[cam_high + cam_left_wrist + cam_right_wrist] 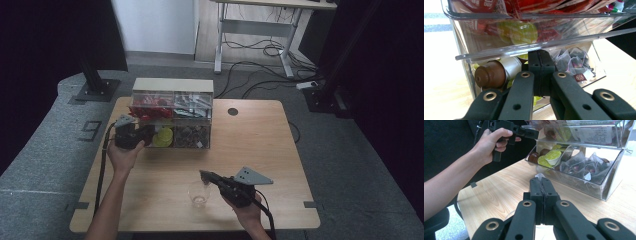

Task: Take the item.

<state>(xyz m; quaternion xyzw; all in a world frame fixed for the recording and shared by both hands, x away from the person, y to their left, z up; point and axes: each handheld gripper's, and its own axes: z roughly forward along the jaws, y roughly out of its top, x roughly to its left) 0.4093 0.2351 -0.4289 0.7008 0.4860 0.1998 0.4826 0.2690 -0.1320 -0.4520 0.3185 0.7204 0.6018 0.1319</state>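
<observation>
Sitting at the left centre of the high view, the open drawer (165,136) of coffee capsules (490,74) lies just ahead of the left gripper (131,134), jaws together. Right gripper (212,177), also shut, hovers over the glass (199,194), farther away.

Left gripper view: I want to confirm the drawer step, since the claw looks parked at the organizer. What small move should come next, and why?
Probably ease the left claw forward to push the lower drawer back in. Its jaws are shut with nothing between them, their tips at the drawer's clear rim, and the right gripper view shows that drawer of capsules standing pulled out.
</observation>
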